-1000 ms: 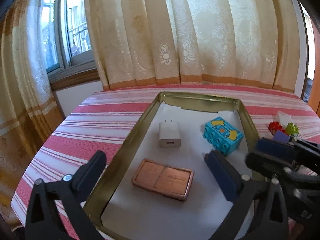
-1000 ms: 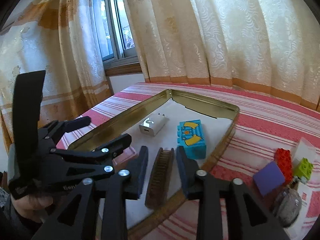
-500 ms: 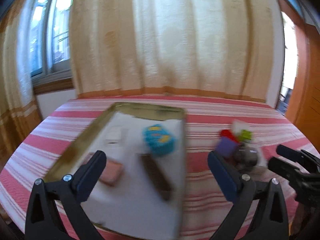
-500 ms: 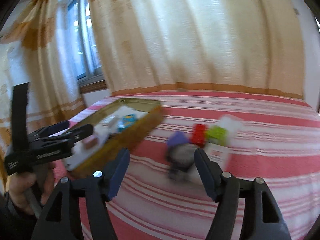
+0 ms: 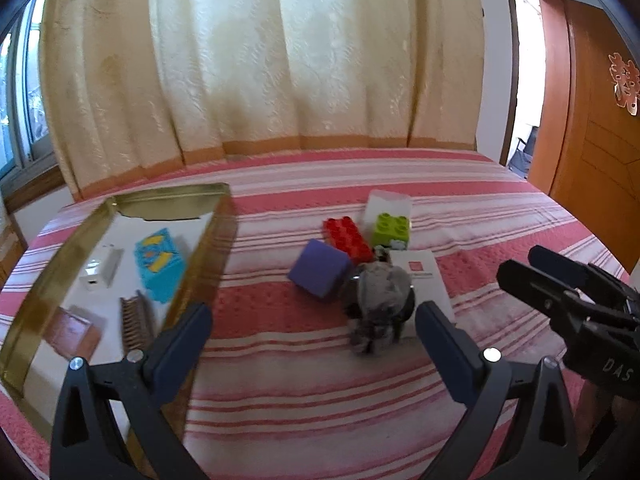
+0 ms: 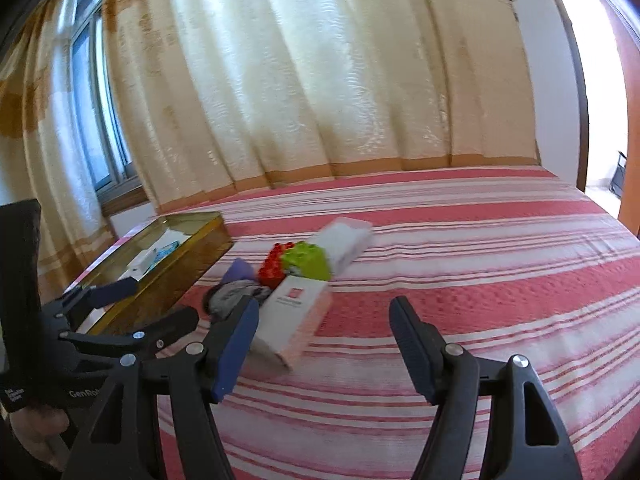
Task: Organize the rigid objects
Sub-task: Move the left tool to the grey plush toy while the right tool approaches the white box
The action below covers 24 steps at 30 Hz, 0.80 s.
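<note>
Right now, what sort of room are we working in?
Most likely a bedroom in a home: the things lie on a striped red bedspread, long cream curtains hang behind it beside a window, and a wooden door stands open on the right.

Toy blocks [image 5: 347,235] (beside gold tray [image 5: 212,236])

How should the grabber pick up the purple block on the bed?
Probably grip the purple block across its two flat upright sides near the front corner, coming from the near side. The red brick crowds it behind and the grey bundle on its right, so those sides look blocked.
</note>
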Each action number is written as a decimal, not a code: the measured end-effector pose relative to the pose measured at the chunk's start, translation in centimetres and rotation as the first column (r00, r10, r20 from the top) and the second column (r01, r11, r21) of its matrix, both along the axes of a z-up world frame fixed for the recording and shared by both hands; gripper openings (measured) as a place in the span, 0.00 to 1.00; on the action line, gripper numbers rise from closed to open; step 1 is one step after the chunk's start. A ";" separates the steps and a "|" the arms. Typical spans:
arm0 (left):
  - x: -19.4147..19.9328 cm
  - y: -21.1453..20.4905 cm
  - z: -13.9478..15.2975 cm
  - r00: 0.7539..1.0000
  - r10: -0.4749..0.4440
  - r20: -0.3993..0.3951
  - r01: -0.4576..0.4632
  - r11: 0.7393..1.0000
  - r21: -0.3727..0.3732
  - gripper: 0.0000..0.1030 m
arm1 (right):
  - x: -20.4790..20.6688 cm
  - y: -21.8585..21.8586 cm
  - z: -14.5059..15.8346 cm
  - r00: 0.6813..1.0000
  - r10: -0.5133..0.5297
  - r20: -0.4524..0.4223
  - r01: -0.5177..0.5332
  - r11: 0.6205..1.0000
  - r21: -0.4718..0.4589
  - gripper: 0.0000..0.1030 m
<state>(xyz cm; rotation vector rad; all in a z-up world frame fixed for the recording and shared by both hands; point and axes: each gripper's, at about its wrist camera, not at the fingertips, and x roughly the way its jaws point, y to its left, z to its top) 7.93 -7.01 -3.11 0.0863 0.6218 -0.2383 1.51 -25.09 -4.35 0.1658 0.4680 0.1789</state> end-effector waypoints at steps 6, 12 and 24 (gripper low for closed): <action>1.0 -1.8 -0.8 0.998 -0.036 -0.052 0.036 0.999 0.010 0.98 | 0.4 -1.0 -0.7 1.000 -0.014 -0.019 0.014 0.999 0.035 0.68; 2.0 -2.6 -1.4 0.991 -0.076 -0.110 0.075 0.997 -0.013 0.85 | 0.5 -1.3 -0.9 1.000 -0.016 -0.021 0.017 0.998 0.063 0.68; 1.3 -1.3 -0.7 0.997 -0.044 -0.060 0.042 0.999 -0.035 0.45 | 0.9 -1.2 -1.2 0.998 -0.028 -0.049 0.031 0.998 0.055 0.68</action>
